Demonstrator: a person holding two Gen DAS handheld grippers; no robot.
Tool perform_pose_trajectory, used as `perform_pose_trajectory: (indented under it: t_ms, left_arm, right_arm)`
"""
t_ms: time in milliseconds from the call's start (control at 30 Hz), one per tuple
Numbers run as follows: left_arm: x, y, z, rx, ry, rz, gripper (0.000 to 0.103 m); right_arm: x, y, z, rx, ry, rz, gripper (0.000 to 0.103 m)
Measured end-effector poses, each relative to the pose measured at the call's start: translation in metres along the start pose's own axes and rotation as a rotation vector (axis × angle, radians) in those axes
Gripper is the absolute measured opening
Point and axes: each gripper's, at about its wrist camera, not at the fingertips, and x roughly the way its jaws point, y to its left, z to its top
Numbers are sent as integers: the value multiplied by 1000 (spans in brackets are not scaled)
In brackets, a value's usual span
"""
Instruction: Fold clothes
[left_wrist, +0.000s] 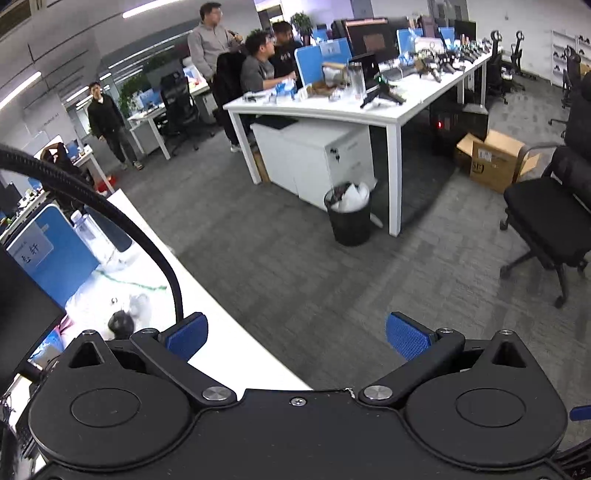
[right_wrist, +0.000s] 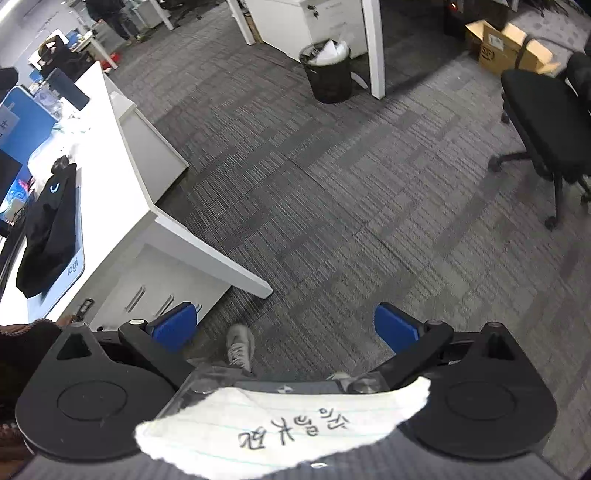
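My left gripper (left_wrist: 295, 334): blue ribbed pads apart, empty | my right gripper (right_wrist: 286, 325): apart, empty | black garment (right_wrist: 46, 229): crumpled, soft, on blue "logi" mat (right_wrist: 72, 269), white desk (right_wrist: 122, 177).

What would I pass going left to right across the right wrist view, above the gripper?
Black garment on the white desk → black waste bin → cardboard box → black office chair.
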Motion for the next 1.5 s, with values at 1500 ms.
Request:
perform_pose_trajectory:
  t_ms: [1500]
  left_arm:
    - [215, -149, -98, 900, 97, -302, 102]
  right_arm:
    - [100, -81, -110, 375, 13, -532, 103]
